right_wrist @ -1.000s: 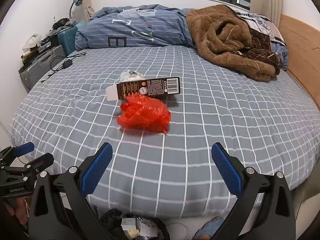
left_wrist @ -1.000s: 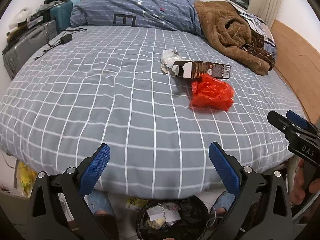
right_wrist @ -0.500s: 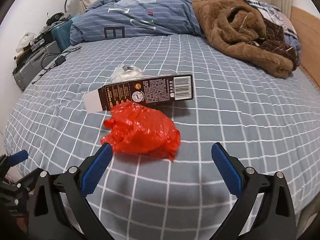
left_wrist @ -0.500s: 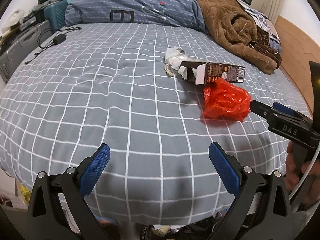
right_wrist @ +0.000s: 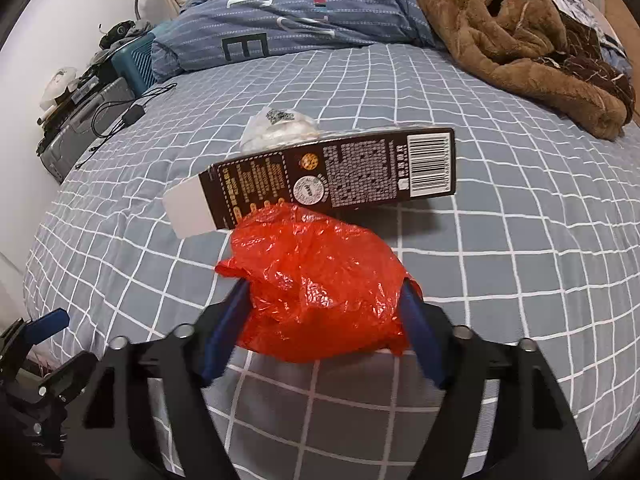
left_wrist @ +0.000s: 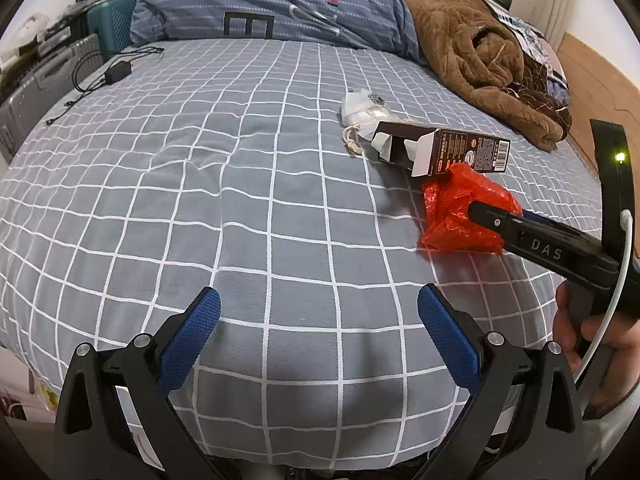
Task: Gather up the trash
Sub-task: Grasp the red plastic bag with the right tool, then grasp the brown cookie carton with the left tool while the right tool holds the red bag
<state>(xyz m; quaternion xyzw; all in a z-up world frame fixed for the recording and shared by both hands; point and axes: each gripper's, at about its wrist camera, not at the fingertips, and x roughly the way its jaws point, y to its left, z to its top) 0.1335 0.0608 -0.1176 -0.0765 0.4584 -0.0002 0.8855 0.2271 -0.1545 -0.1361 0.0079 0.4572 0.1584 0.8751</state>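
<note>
Crumpled red plastic bag (right_wrist: 320,280) sits between the closing jaws of the right gripper (right_wrist: 324,320), pads flanking it.

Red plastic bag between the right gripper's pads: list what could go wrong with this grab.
1. The right gripper is closing around the crumpled red plastic bag; thin, puffy film could squash and slip out, or only a fold gets caught.
2. The bag's far edge lies against the dark carton, so lifting might drag or tip it.
3. The pads sit low on the checked bedsheet and could pinch fabric along with the bag.
</note>
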